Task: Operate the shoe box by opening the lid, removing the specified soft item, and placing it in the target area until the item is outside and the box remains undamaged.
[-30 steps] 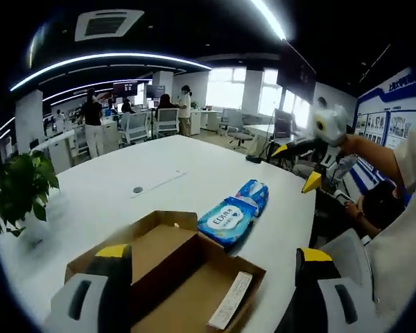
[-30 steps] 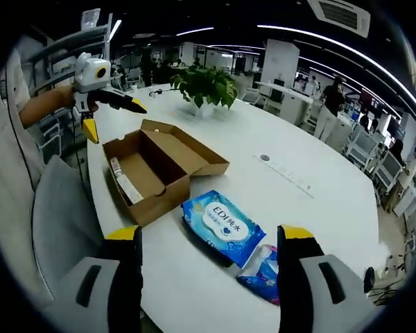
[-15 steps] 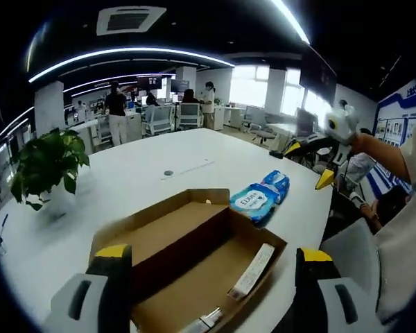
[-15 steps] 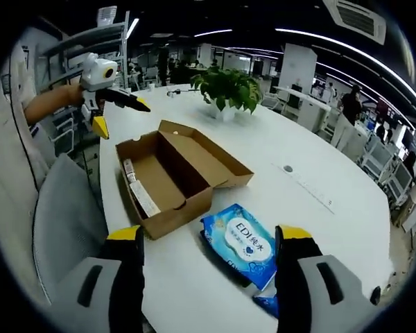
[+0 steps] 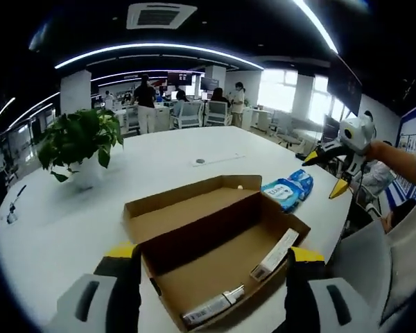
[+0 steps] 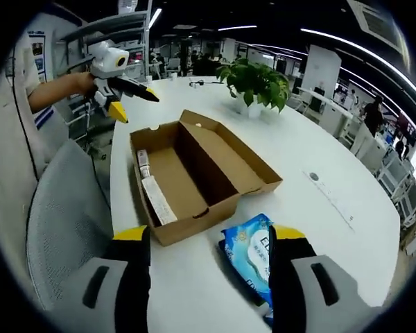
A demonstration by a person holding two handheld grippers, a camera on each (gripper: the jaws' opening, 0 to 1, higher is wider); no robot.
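The brown shoe box [image 5: 222,253] stands open on the white table [image 5: 69,215], its lid [image 5: 184,208] folded back flat. Two white strips [image 5: 276,253] lie inside on its floor. A blue soft wipes pack [image 5: 281,192] rests on the table beyond the box, with a second blue pack [image 5: 304,182] touching it. My left gripper [image 5: 213,252] hangs open in front of the box, holding nothing. In the right gripper view the box [image 6: 187,173] sits ahead, and the wipes pack [image 6: 253,253] lies beside its near corner. My right gripper [image 6: 211,236] is open and empty above both.
A potted plant [image 5: 80,139] stands at the table's far left. A grey mesh chair [image 6: 62,229] is beside the table edge. The left gripper [image 6: 134,105], held in a hand, hovers open past the box. The right gripper [image 5: 326,173] floats open off the table's right side.
Both views have swung and now look more squarely at the open box. The box and the blue packs lie where they were. Both grippers stay open.
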